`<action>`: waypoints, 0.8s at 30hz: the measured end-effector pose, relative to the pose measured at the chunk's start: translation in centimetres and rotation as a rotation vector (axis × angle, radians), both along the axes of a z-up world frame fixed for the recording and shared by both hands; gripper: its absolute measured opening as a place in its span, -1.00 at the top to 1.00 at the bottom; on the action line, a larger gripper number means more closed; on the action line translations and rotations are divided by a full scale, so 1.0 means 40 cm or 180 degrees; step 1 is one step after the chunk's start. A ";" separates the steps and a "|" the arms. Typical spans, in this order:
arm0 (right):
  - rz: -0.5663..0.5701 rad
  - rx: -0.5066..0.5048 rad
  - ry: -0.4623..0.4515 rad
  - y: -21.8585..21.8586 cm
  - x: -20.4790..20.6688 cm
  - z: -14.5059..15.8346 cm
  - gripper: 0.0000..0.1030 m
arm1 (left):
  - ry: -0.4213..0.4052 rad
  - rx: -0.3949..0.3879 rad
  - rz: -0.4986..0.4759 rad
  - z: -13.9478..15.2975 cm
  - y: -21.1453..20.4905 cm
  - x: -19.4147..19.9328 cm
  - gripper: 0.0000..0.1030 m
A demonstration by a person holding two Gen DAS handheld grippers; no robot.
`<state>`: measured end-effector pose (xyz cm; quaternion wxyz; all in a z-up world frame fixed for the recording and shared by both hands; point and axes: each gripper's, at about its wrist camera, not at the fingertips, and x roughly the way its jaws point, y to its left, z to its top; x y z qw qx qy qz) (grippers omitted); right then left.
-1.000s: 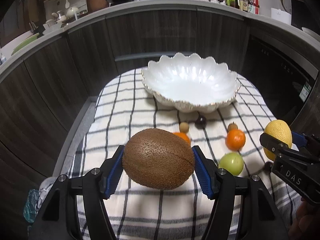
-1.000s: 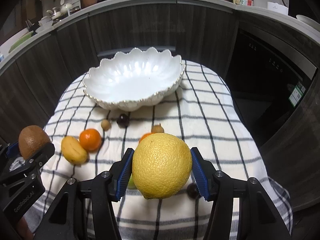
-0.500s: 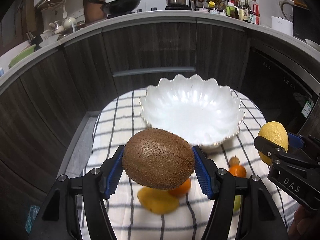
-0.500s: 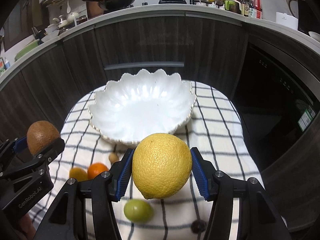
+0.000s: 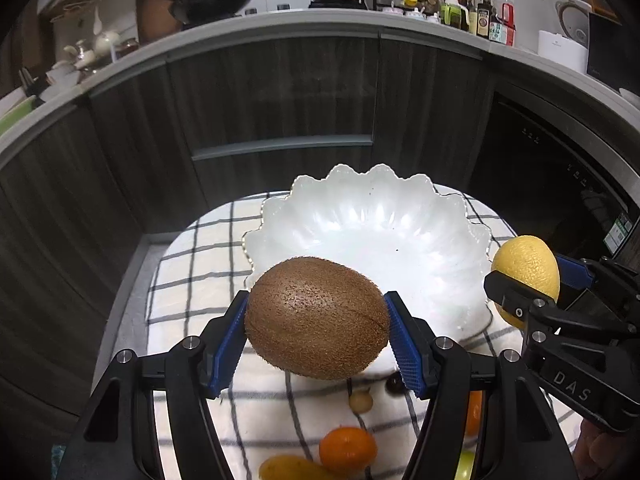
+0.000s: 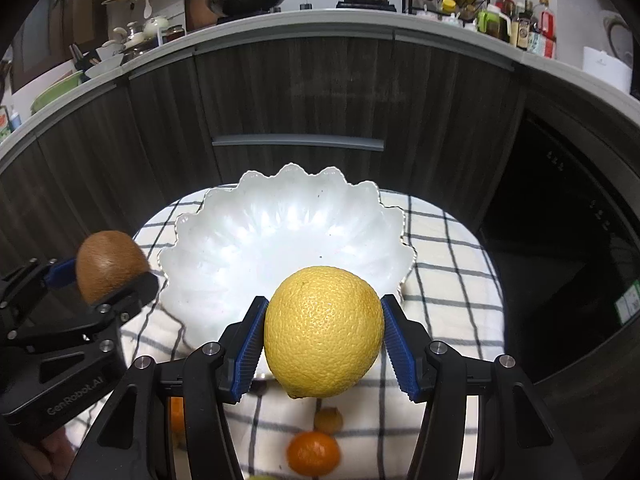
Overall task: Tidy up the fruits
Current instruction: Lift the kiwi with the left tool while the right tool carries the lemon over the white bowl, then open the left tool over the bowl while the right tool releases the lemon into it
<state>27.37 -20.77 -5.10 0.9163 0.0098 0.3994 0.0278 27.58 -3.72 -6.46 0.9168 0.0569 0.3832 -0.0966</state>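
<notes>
My left gripper (image 5: 316,334) is shut on a brown kiwi (image 5: 316,318), held above the near rim of the white scalloped bowl (image 5: 372,216). My right gripper (image 6: 322,344) is shut on a yellow lemon (image 6: 324,330), likewise over the near rim of the bowl (image 6: 280,220). The bowl holds nothing. In the left wrist view the right gripper with the lemon (image 5: 526,266) shows at the right. The right wrist view has the left gripper with the kiwi (image 6: 108,264) at its left. Loose fruit lies on the checked cloth (image 5: 192,272) below: an orange (image 5: 346,450), a small tan fruit (image 5: 361,401) and a dark one (image 5: 394,385).
Dark wooden cabinets (image 5: 280,104) curve behind the cloth-covered table, with a counter of pans and bottles (image 5: 472,16) above. A dark appliance front (image 6: 568,216) stands to the right. Another orange (image 6: 314,452) and a small brownish fruit (image 6: 328,420) lie below the right gripper.
Both grippers have moved forward over the cloth toward the bowl, each still holding its fruit. The bowl now looks nearer and the loose fruit has slid to the bottom of both views.
</notes>
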 end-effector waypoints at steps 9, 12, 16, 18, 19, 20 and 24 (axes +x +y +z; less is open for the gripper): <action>-0.0004 0.0065 0.0247 -0.014 0.088 -0.057 -0.10 | 0.0139 0.0030 -0.0147 -0.049 -0.026 0.082 -0.26; 0.0004 0.0055 0.0301 -0.011 0.106 -0.070 -0.10 | 0.0242 0.0023 -0.0147 -0.068 -0.028 0.102 -0.26; 0.0009 0.0034 0.0341 -0.008 0.118 -0.081 -0.10 | 0.0359 0.0045 -0.0150 -0.092 -0.028 0.118 -0.26; -0.0002 0.0063 0.0364 -0.011 0.122 -0.083 -0.10 | 0.0379 0.0068 -0.0163 -0.099 -0.030 0.121 -0.26; -0.0009 0.0063 0.0378 -0.012 0.124 -0.084 -0.10 | 0.0391 0.0067 -0.0166 -0.101 -0.030 0.122 -0.26; -0.0012 0.0058 0.0383 -0.013 0.124 -0.085 -0.10 | 0.0414 0.0059 -0.0163 -0.103 -0.029 0.125 -0.26; -0.0031 0.0027 0.0443 -0.018 0.127 -0.098 -0.11 | 0.0523 0.0082 -0.0123 -0.116 -0.028 0.133 -0.27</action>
